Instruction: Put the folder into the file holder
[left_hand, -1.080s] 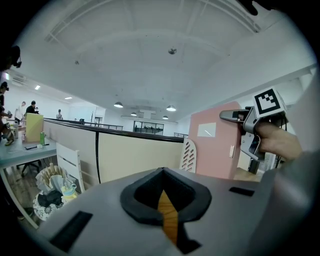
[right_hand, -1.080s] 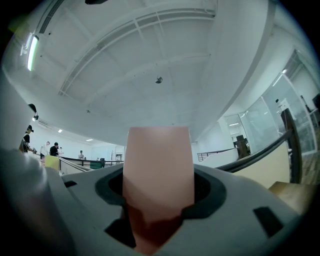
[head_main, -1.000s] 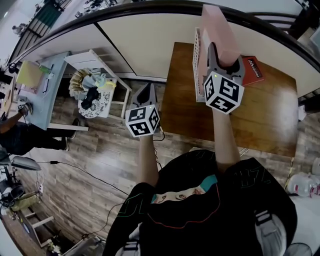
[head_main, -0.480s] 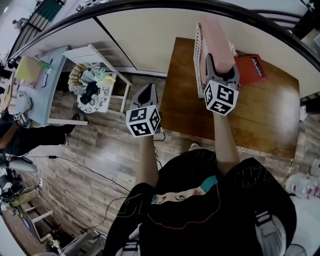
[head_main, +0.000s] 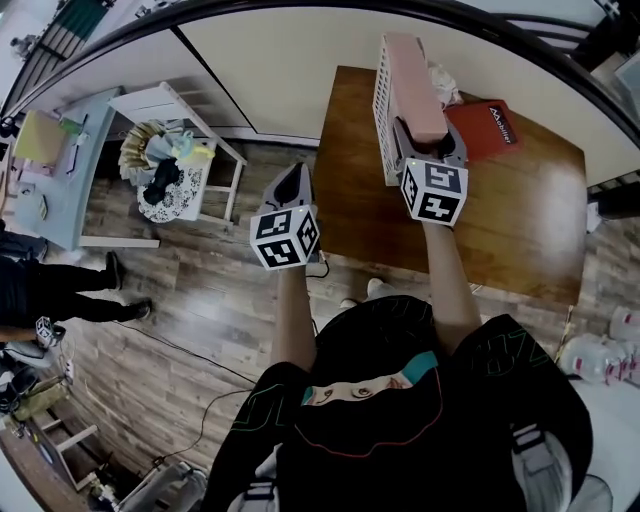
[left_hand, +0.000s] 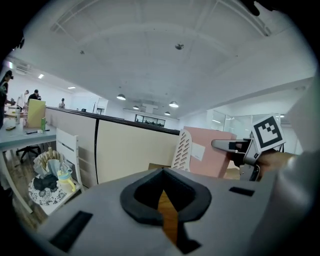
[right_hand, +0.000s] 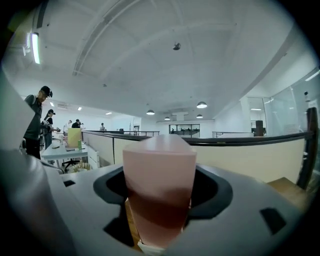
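Pink box folder stood in the white slotted file holder. Jaws of your right gripper were just opening around it, those of your left gripper clenched empty. Backing out seemed due.

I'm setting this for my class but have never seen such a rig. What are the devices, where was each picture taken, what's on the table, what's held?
A person holds a hand-operated claw in each hand. One camera sits on the head, looking down; one rides on each claw. On the wooden table are a white file holder and a red book. A pink folder stands in the holder, between the jaws of the right claw, which have just been opening. The left claw is shut and empty, beside the table.
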